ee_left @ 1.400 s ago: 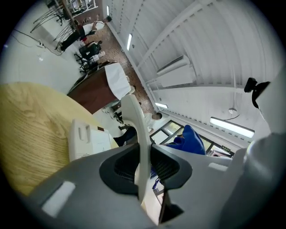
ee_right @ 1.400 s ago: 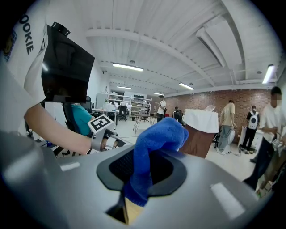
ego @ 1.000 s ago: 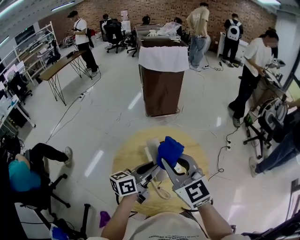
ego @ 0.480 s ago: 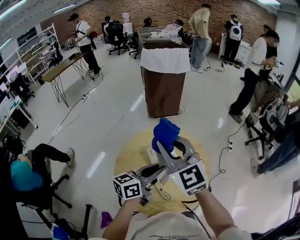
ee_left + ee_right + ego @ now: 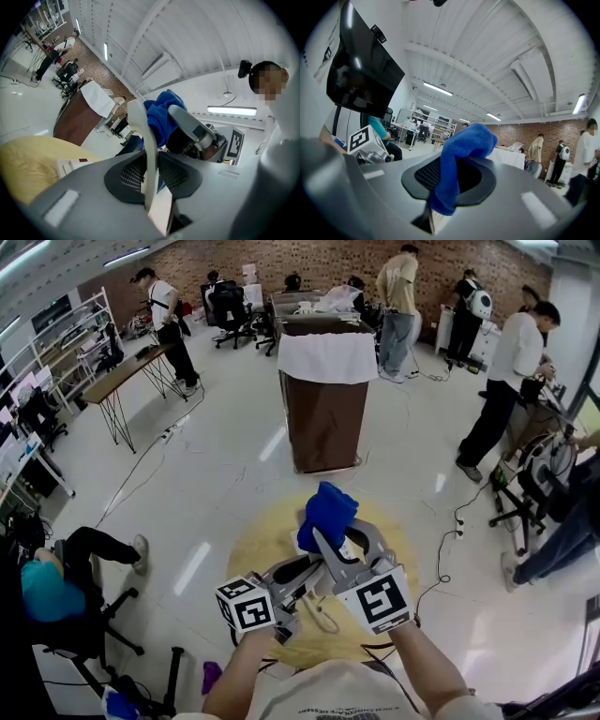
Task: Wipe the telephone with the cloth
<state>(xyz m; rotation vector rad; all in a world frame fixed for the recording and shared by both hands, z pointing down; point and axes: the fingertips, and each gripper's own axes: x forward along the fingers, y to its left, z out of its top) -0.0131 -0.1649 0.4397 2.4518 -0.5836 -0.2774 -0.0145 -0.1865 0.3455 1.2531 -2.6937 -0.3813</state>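
Holding the handset (image 5: 142, 125) of the telephone up off the counter (image 5: 255, 554), I am pinching it edge-on in the left claw (image 5: 151, 176), whose jaws are pressing on its cream body. The right claw (image 5: 452, 182) is clamping the blue cloth (image 5: 464, 143), with a fold bulging out past its tips. That cloth is sitting just beyond the left claw's tips, by the handset's far end; I am not able to tell whether the two are touching. The telephone base (image 5: 70, 165) is lying below and left of the left claw, and the cord (image 5: 323, 617) is hanging beneath both claws. I am judging this to be the wiping step on the handset. For the next move I am expecting to draw the cloth along the handset with light pressure while the left claw steadies it.
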